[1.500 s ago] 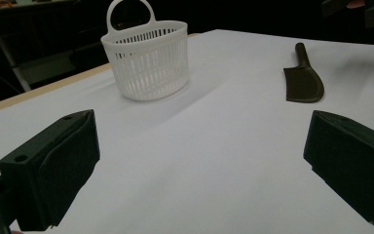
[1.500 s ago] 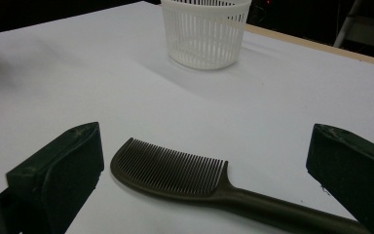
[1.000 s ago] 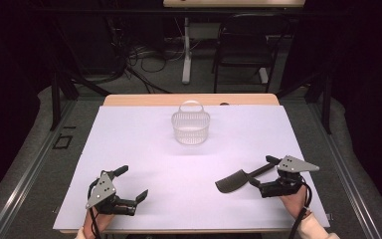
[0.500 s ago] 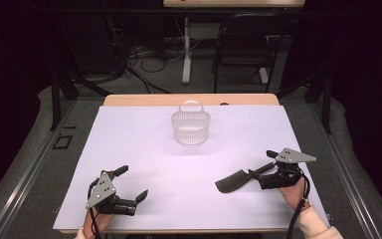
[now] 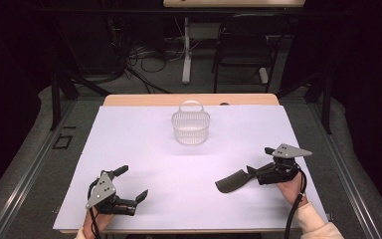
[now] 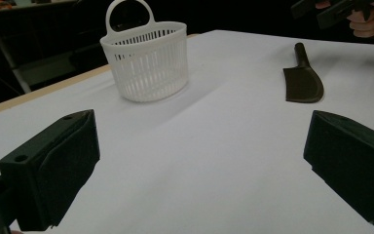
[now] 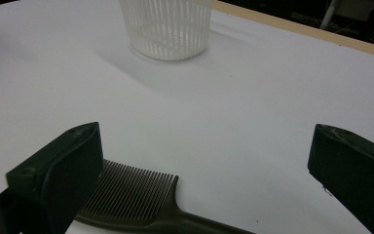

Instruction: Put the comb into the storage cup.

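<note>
One comb (image 5: 236, 179), one basket (image 5: 191, 127); left gripper (image 5: 128, 185), right gripper (image 5: 258, 164) fingers both spread, apparently grasping nothing.

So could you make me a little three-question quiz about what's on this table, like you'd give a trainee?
1. True or false: the right tongs are clamped shut on the comb.
2. What stands near the far edge of the table? A) a white basket B) a red mug C) a glass jar
3. Fill in: the left tongs hold ____.

Key:
1. False; their jaws stand wide apart, with the comb lying flat on the table below them.
2. A, the white basket, standing upright.
3. Nothing; their jaws are open over bare table.
</note>
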The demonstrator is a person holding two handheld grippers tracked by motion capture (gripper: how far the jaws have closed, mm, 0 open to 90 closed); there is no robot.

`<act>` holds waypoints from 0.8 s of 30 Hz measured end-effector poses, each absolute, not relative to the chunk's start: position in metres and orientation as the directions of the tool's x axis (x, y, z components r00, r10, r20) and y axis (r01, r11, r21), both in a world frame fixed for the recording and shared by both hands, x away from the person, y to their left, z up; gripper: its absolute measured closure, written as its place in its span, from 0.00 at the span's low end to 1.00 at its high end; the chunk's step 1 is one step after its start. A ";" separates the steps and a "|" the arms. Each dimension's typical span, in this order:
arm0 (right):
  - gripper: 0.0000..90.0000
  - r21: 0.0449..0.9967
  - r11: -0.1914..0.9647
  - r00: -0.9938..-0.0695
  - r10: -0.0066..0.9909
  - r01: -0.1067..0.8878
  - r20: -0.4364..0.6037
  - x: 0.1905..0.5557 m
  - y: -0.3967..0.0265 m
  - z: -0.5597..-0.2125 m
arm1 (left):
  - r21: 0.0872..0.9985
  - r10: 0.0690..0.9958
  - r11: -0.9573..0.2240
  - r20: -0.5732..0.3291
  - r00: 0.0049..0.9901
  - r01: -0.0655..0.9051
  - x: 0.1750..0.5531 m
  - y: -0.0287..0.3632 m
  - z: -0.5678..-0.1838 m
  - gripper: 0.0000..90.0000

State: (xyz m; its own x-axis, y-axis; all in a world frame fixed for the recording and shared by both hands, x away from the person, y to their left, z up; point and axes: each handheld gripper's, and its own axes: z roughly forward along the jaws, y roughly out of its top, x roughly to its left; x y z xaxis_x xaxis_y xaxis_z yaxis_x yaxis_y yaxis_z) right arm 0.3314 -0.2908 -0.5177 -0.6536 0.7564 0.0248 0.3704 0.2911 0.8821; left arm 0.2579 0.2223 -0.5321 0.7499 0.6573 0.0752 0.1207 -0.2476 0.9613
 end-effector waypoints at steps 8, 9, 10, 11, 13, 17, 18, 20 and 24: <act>0.00 0.875 0.293 -0.646 0.763 0.385 0.029 0.339 -0.292 -0.518 | 0.961 0.656 -0.249 0.078 0.750 0.118 0.258 0.222 -0.532 0.00; 0.00 0.874 0.288 -0.642 0.766 0.391 0.034 0.341 -0.292 -0.518 | 0.961 0.656 -0.250 0.077 0.751 0.119 0.258 0.222 -0.532 0.00; 0.00 0.874 0.288 -0.642 0.766 0.391 0.034 0.341 -0.292 -0.518 | 0.961 0.656 -0.250 0.077 0.751 0.119 0.258 0.222 -0.532 0.00; 0.00 0.871 0.291 -0.642 0.766 0.395 0.034 0.343 -0.293 -0.518 | 0.961 0.656 -0.250 0.077 0.751 0.120 0.258 0.222 -0.532 0.00; 0.00 0.869 0.288 -0.633 0.773 0.402 0.036 0.345 -0.293 -0.518 | 0.961 0.657 -0.248 0.077 0.750 0.119 0.258 0.222 -0.532 0.00; 0.00 0.858 0.296 -0.622 0.782 0.420 0.035 0.349 -0.294 -0.518 | 0.961 0.657 -0.248 0.077 0.750 0.119 0.258 0.222 -0.532 0.00; 0.01 0.858 0.292 -0.617 0.786 0.423 0.036 0.350 -0.294 -0.518 | 0.961 0.657 -0.248 0.077 0.750 0.119 0.258 0.222 -0.532 0.00; 0.03 0.854 0.295 -0.616 0.787 0.429 0.038 0.351 -0.294 -0.518 | 0.961 0.657 -0.249 0.078 0.750 0.118 0.258 0.223 -0.532 0.00; 0.10 0.845 0.304 -0.605 0.796 0.440 0.029 0.353 -0.296 -0.518 | 0.961 0.657 -0.249 0.078 0.750 0.118 0.258 0.223 -0.532 0.00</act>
